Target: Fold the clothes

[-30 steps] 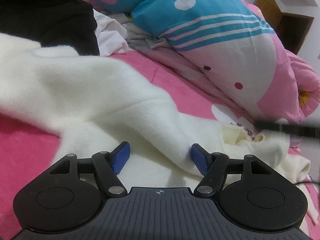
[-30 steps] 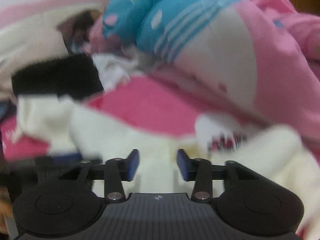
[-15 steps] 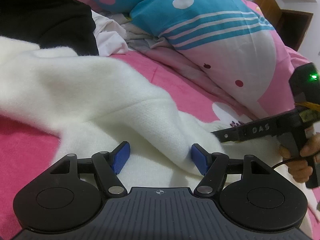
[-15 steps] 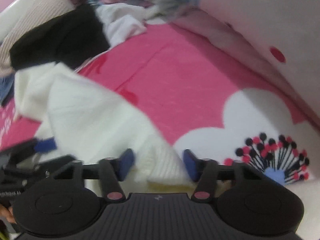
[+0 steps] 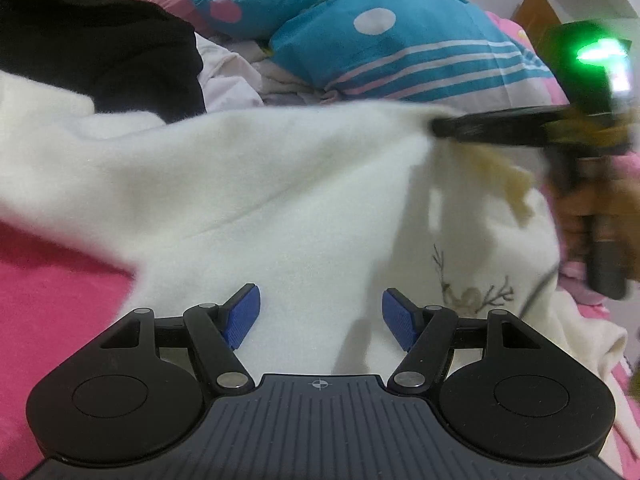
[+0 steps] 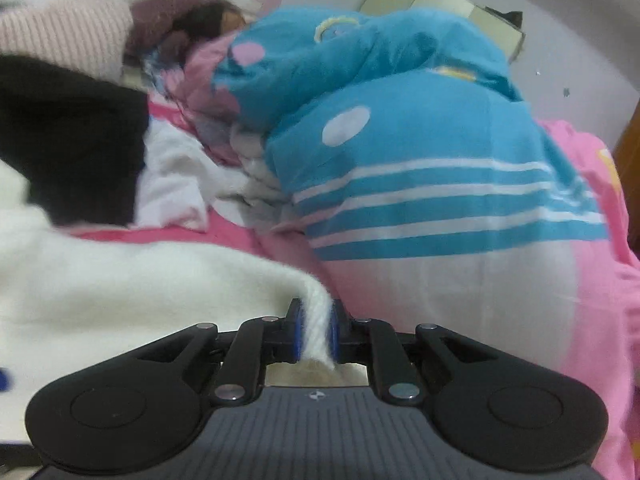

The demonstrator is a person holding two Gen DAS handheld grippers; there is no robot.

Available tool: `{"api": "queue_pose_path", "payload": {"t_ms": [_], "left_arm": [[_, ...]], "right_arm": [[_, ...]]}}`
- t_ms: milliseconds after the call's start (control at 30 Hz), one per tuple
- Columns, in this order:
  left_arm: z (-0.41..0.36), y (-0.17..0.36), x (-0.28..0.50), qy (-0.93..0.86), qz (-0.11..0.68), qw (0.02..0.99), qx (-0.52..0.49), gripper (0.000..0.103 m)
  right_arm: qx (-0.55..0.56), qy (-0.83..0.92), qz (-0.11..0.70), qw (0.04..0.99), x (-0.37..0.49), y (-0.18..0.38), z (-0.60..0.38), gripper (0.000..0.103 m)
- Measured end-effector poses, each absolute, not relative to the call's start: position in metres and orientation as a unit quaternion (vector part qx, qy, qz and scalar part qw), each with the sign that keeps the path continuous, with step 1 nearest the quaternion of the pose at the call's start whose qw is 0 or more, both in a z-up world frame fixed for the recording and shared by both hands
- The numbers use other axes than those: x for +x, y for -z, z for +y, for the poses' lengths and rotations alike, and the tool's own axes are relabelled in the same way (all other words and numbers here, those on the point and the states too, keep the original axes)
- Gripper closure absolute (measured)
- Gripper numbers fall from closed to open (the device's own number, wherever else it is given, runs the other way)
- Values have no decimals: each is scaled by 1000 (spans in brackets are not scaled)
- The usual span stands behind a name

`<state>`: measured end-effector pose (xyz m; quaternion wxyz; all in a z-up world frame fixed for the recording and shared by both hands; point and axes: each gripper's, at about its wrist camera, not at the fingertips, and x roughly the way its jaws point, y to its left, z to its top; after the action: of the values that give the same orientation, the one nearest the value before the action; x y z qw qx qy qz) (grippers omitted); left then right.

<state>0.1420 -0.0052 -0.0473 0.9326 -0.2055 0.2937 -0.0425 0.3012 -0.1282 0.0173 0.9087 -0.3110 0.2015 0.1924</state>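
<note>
A fluffy white sweater (image 5: 256,184) lies spread over the pink bed sheet (image 5: 52,276). My left gripper (image 5: 320,316) hovers low over its near part, open, with nothing between the blue pads. In the right wrist view my right gripper (image 6: 315,334) has its jaws closing on a ribbed white edge of the sweater (image 6: 316,320), and the pads press on it. From the left wrist view the right gripper (image 5: 434,126) shows at the right, blurred, lifting that edge above the bed, with a hand (image 5: 588,216) on its handle.
A black garment (image 5: 100,44) lies at the back left beside pale clothes (image 5: 228,76). A bulky blue, white and pink quilt (image 6: 420,184) fills the back and right. A brown wooden cabinet (image 5: 534,4) stands in the far right corner.
My right gripper closed on the sweater's edge and carried it up and leftward, folding the cloth over. The left gripper stayed where it was, open.
</note>
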Motion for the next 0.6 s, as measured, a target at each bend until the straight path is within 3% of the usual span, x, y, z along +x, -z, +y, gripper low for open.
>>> {"api": "queue_pose_path", "payload": {"t_ms": [233, 300, 367, 433, 600], "left_arm": [[-8, 48, 144, 39, 298, 934, -196, 35], [-8, 49, 144, 39, 298, 934, -196, 35], [-7, 49, 143, 38, 298, 934, -195, 35], [-7, 49, 143, 38, 298, 934, -196, 35], [-7, 49, 144, 39, 298, 933, -197, 35]], "right_arm": [[-313, -172, 265, 896, 354, 59, -106, 87], [-307, -158, 257, 903, 355, 61, -108, 65], [-290, -147, 249, 912, 352, 46, -116, 52], [-255, -152, 243, 924, 341, 20, -134, 49], [-140, -203, 224, 943, 292, -50, -206, 29]]}}
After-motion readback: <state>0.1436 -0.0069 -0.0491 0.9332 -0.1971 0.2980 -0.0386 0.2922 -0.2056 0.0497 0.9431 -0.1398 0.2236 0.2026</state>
